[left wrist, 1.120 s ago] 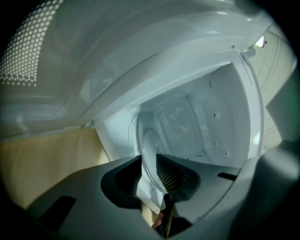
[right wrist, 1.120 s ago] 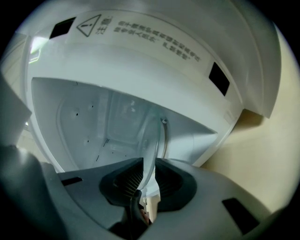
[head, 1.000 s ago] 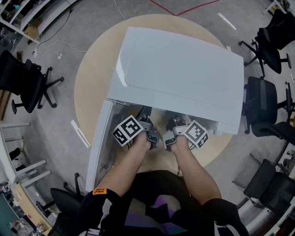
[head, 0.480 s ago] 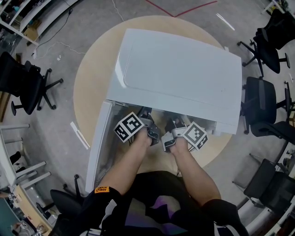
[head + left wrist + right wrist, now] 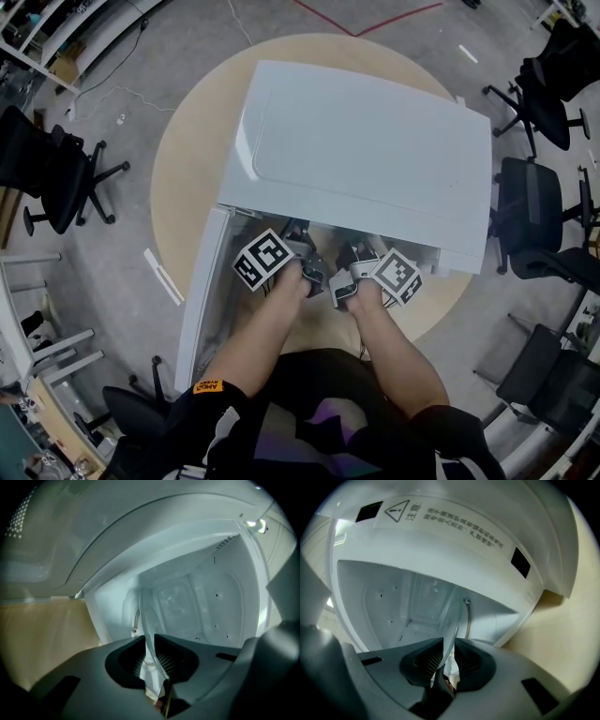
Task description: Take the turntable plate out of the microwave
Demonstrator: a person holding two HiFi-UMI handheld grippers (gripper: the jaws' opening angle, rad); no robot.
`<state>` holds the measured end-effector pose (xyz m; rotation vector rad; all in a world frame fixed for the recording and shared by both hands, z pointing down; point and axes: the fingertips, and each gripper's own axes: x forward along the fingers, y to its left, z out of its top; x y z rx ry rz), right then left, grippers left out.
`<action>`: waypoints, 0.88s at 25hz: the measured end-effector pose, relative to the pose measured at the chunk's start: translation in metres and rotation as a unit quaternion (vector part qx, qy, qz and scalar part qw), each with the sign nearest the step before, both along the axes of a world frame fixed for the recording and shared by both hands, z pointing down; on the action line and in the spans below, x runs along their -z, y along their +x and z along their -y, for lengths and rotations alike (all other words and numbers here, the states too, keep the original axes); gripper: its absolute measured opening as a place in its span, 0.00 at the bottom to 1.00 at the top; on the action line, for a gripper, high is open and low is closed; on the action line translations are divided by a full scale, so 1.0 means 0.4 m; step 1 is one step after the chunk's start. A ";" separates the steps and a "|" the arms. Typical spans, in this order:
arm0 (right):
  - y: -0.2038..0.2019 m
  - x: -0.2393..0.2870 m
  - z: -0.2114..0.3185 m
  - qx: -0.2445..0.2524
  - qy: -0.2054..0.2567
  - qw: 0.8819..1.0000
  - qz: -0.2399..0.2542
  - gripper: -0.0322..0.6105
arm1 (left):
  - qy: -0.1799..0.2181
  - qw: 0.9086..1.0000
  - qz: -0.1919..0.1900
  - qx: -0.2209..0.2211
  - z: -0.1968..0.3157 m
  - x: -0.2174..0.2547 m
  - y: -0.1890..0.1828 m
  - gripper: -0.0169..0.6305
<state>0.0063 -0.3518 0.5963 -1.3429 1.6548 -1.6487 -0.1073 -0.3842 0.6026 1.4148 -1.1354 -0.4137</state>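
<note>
Two grippers reach into the open front of the white microwave [image 5: 375, 150]. The microwave sits on a round wooden desk [image 5: 187, 169]. Its door [image 5: 202, 300] hangs open on the left side of the head view.

The turntable plate [image 5: 146, 620] is clear glass. It is inside the microwave, near the front. In the head view it is hidden under the microwave's top. The plate is round, so it has no long side. Both gripper views are turned on their side, so the plate shows edge-on there. It looks like a thin curved line going up and down between the jaws. It seems to lie flat. Its wide face runs back into the white box, and its near rim points out toward the person.

The left gripper [image 5: 147, 641] has the plate's rim between its jaws. The jaws are closing, and their tips touch the glass. The right gripper [image 5: 449, 644] pinches the rim too, with the glass squeezed between its jaws. The two grippers sit side by side and close together. Each one is held in a hand.
</note>
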 end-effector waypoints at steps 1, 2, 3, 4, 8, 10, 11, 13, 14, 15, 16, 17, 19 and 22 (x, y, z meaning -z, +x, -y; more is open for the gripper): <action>-0.001 -0.002 -0.001 0.000 -0.001 1.000 0.002 0.16 | 0.001 1.000 0.001 0.000 0.000 0.003 -0.001 0.18; -0.002 -0.003 -0.001 -0.001 -0.003 1.000 0.004 0.16 | 0.002 1.000 0.001 0.001 0.000 0.006 -0.002 0.18; -0.004 -0.005 -0.002 -0.002 -0.004 1.000 0.005 0.16 | 0.003 1.000 0.002 0.001 0.000 0.009 -0.004 0.18; -0.005 -0.008 -0.003 -0.002 -0.006 1.000 0.006 0.16 | 0.004 1.000 0.001 0.002 0.000 0.011 -0.005 0.18; -0.010 -0.022 -0.003 -0.002 -0.011 1.000 0.009 0.16 | 0.004 1.000 0.001 0.004 0.001 0.018 -0.010 0.17; -0.017 -0.028 0.002 0.002 -0.012 1.000 0.015 0.16 | 0.001 1.000 0.001 0.002 0.000 0.019 -0.010 0.17; -0.022 -0.030 0.006 0.006 -0.012 1.000 0.019 0.16 | -0.001 1.000 0.001 -0.001 -0.002 0.019 -0.007 0.17; -0.033 -0.031 0.015 0.013 -0.010 1.000 0.026 0.16 | -0.005 1.000 -0.002 -0.006 -0.009 0.019 0.001 0.17; -0.038 -0.032 0.018 0.015 -0.009 0.999 0.028 0.16 | -0.006 1.000 -0.003 -0.008 -0.013 0.019 0.003 0.17; -0.041 -0.033 0.020 0.016 -0.009 0.999 0.029 0.16 | -0.007 1.000 -0.003 -0.010 -0.015 0.019 0.003 0.17; -0.042 -0.036 0.021 0.016 -0.008 0.999 0.032 0.16 | -0.007 1.000 -0.001 -0.012 -0.016 0.020 0.002 0.17; -0.043 -0.037 0.023 0.016 -0.007 0.999 0.035 0.16 | -0.007 1.000 0.000 -0.013 -0.017 0.020 0.002 0.17; -0.042 -0.035 0.029 0.015 0.000 0.999 0.042 0.16 | -0.007 1.000 -0.003 -0.017 -0.020 0.020 0.003 0.17; -0.038 -0.028 0.040 0.014 0.009 0.999 0.041 0.16 | -0.005 1.000 -0.012 -0.023 -0.030 0.024 0.004 0.17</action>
